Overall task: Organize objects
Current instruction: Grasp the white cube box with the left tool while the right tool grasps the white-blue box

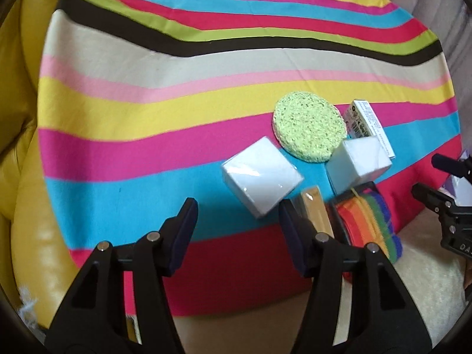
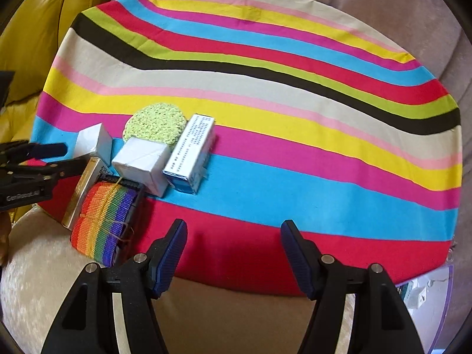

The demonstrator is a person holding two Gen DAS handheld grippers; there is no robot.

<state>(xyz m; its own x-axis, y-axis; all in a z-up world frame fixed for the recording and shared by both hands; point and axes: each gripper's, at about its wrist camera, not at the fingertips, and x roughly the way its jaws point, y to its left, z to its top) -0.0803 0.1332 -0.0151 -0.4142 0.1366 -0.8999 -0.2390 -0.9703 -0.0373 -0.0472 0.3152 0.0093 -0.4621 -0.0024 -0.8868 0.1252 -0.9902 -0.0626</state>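
Observation:
On a striped cloth (image 1: pixel 147 103) lies a cluster: a round green sponge (image 1: pixel 308 126), two white boxes (image 1: pixel 261 180) (image 1: pixel 358 162), a printed blue-and-white carton (image 1: pixel 371 124), a slim gold box (image 1: pixel 314 209) and a rainbow strap roll (image 1: pixel 371 221). My left gripper (image 1: pixel 238 215) is open, its tips just short of the nearer white box, nothing between them. In the right wrist view the same cluster sits at left, sponge (image 2: pixel 155 126) behind carton (image 2: pixel 191 153). My right gripper (image 2: pixel 233 230) is open over bare cloth, right of the rainbow roll (image 2: pixel 103 224).
A yellow leather cushion (image 1: pixel 26 177) borders the cloth on the left. Pale fuzzy fabric (image 2: pixel 35 265) lies under the near edge. A clear purple-edged container (image 2: pixel 427 292) shows at bottom right. Greyish upholstery (image 2: pixel 383 6) rises behind.

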